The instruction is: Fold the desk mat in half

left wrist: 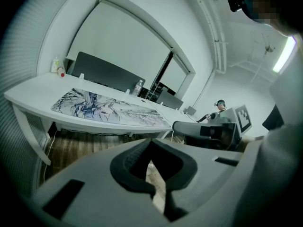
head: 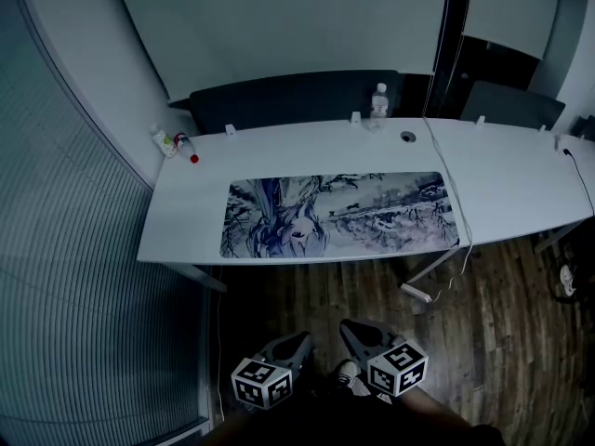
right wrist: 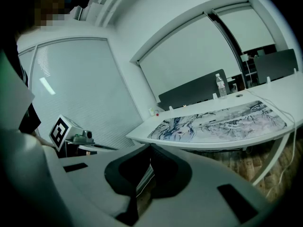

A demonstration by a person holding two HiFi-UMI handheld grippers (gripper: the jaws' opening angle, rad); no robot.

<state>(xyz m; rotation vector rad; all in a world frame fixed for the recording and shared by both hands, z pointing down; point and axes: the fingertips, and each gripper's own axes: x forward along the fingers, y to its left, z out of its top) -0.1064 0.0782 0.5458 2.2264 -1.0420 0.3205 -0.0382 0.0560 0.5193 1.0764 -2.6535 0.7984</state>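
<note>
Left claw (head: pixel 299 340), right claw (head: pixel 350 327): clenched, empty, short of bench (head: pixel 511 170) | mat (head: pixel 339 214) flat | risk: cable (head: pixel 444 170) at mat's right end could snag fold

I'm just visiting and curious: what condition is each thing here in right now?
Printed blue-grey rectangular desk mat: flat, unfolded, on the white desk.
Clear plastic water bottle: upright, at the desk's back edge.
Left gripper: shut, empty.
Right gripper: shut, empty.

Head view looks steeply down from well back; both gripper views, low and apart, share the desk mat (head: pixel 339 214).
</note>
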